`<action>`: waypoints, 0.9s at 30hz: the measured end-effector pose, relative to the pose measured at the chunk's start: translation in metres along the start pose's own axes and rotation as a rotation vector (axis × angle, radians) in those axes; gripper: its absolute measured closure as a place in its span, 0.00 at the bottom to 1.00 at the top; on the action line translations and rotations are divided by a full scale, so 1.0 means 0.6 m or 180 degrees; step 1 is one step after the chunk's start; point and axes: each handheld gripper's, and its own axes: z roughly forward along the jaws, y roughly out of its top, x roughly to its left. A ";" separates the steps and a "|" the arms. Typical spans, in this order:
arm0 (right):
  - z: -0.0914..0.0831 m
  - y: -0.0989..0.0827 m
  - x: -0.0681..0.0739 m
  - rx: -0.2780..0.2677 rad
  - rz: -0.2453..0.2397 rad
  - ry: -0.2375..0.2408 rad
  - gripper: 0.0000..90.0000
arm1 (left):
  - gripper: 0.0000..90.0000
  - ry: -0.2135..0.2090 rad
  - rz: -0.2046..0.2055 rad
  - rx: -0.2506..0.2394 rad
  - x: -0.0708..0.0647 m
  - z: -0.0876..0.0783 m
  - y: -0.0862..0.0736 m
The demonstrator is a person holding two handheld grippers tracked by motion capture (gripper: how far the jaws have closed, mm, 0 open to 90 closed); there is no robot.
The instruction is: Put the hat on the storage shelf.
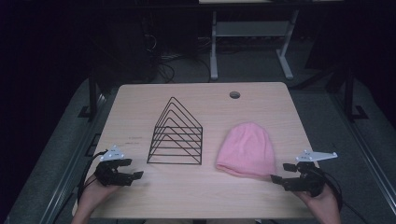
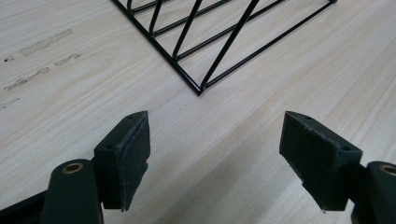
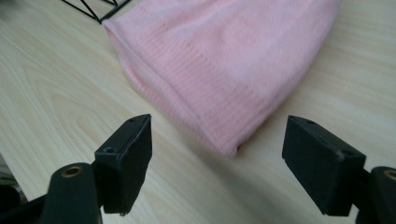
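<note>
Showing faint, perhaps unreadable marks, table (image 2: pixel 42 44).

The table (image 1: pixel 196 196) is lit softly from above, the room around is very dark, and close-up pictures look a little blurry.

I'm seeing no readable text, labels, brands or nos. anywhere. I'm only making out faint smudgy marks on the table (image 2: pixel 42 44) at approx. 10 o'clock from my left gripper (image 2: pixel 215 154), near the wire rack's (image 2: pixel 205 51) corner; too blurred to be reading as letters.
</note>
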 end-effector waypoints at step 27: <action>0.024 0.145 -0.055 0.0309 -0.0022 0.0126 0.25 | 0.27 0.0021 -0.0050 -0.0007 0.006 -0.002 -0.001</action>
